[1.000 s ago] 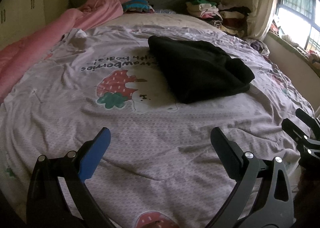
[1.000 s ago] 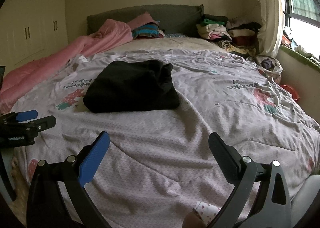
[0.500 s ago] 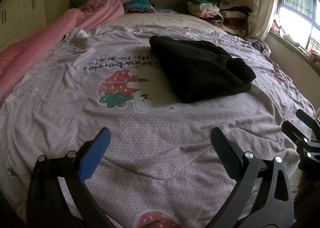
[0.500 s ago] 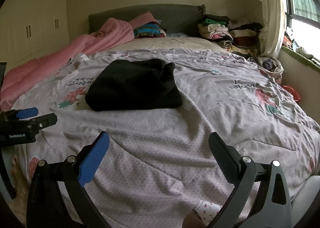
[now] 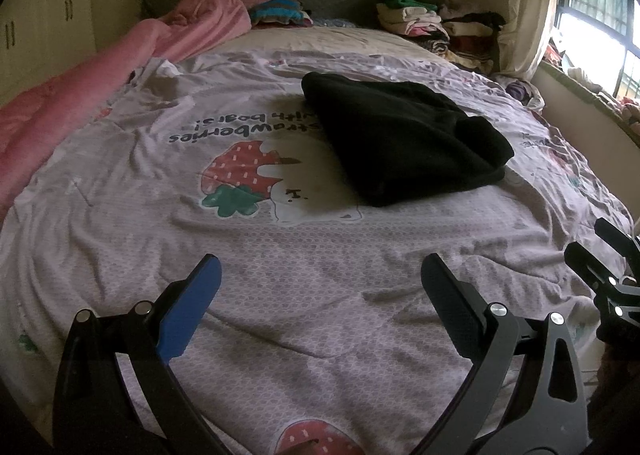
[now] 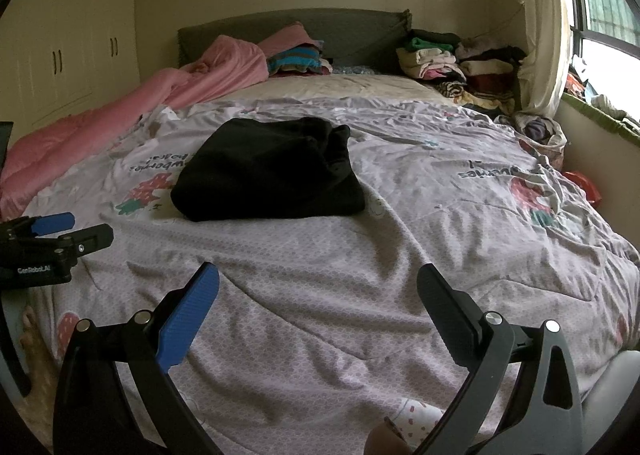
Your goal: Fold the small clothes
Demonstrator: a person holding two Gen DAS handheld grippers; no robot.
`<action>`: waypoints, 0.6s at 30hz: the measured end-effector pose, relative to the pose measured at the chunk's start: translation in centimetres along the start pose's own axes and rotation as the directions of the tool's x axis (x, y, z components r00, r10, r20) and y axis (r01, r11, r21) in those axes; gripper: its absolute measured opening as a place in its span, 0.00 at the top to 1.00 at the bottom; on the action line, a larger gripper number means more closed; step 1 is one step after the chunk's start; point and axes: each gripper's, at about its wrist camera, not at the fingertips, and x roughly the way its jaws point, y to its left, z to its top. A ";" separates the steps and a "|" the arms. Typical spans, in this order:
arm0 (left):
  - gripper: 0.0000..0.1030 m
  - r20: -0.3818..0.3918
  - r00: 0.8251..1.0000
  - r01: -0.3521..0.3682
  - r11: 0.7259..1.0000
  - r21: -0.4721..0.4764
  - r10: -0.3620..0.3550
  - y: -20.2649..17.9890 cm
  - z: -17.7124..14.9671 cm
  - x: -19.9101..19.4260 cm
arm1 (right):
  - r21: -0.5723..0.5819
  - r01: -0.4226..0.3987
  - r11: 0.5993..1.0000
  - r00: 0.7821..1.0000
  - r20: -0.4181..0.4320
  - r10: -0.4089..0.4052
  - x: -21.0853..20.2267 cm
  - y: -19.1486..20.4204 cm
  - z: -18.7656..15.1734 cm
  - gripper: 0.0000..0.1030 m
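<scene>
Left tool (image 5: 320, 275) wide apart, nothing between its fingers, blue pad (image 5: 190, 309) on one side and black pad (image 5: 450, 309) on the other. It hangs above the near part of the bed quilt (image 5: 300, 255), not touching it. Right tool (image 6: 318, 283) also spread wide and empty, above the same quilt near the foot of the bed.

Black garment (image 5: 400, 139), folded into a thick bundle, lies on the quilt ahead of both tools, well apart from either. From the left tool it sits ahead and to the right, partly covering the printed lettering, just beside the strawberry print (image 5: 240, 175). From the right tool it sits ahead and to the left (image 6: 268, 169). One end of the bundle looks lumpier, layers bunched.

Each tool shows at the edge of the other's view: right tool at the far right of the left view (image 5: 608, 255), left tool at the far left of the right view (image 6: 52, 235). Both level with each other, side by side at the foot end.

Pink blanket (image 6: 140, 107) runs along the bed's left side, far ahead-left of the tools. Stack of folded clothes (image 6: 460, 63) by the headboard (image 6: 360, 31), far ahead-right. Window (image 6: 600, 7) on the right wall. A bare foot (image 6: 36, 359) shows low left in the right view.
</scene>
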 end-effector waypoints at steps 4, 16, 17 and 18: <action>0.09 0.001 1.000 0.003 1.000 -0.002 -0.003 0.0 0.0 0.0 | 0.001 0.001 1.000 1.000 -0.004 -0.001 0.0 0.0 0.0 0.04; 0.09 -0.005 1.000 -0.009 1.000 0.004 0.009 0.2 0.0 0.0 | -0.001 0.004 1.000 1.000 -0.004 -0.004 0.0 0.0 0.0 0.04; 0.09 -0.005 1.000 -0.013 1.000 0.006 0.013 0.2 0.0 0.0 | -0.001 0.004 1.000 1.000 -0.004 -0.004 0.0 0.0 0.0 0.04; 0.09 -0.006 1.000 -0.020 1.000 0.010 0.021 0.2 0.0 0.0 | 0.001 0.006 1.000 1.000 -0.002 -0.006 0.0 0.0 -0.1 0.04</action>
